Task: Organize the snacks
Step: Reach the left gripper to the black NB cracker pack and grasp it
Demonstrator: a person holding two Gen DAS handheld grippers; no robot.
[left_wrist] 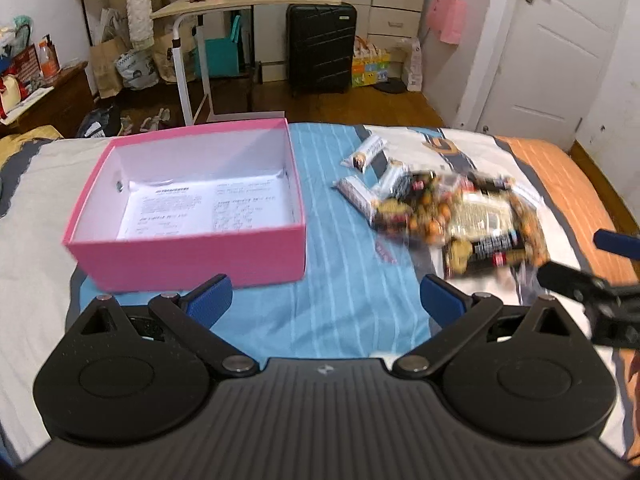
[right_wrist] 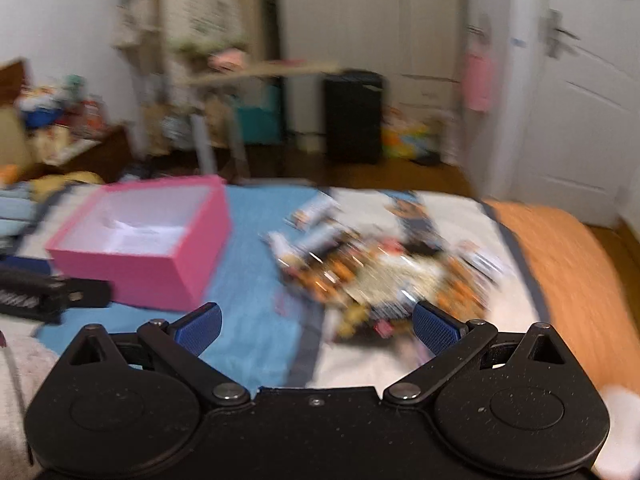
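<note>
On the bed, both my left gripper (left_wrist: 326, 300) and right gripper (right_wrist: 316, 326) gape wide, empty; slippery snack packets (left_wrist: 444, 216) could easily slide before reaching the pink box (left_wrist: 188, 256).

The left gripper (left_wrist: 325, 298) hovers above the bed (left_wrist: 348, 280) with its 2 blue-padded fingers (left_wrist: 208, 300) spread wide and nothing between them. Ahead to the left, an open pink box (left_wrist: 188, 258) sits on the bed with only printed paper (left_wrist: 204, 210) lining its bottom. To the right, well apart from the box, lies a pile of snack packets (left_wrist: 444, 212), partly blurred. The right gripper (left_wrist: 600, 268) pokes in at the right edge, near the pile. A black suitcase (left_wrist: 320, 48) stands on the floor beyond.
</note>
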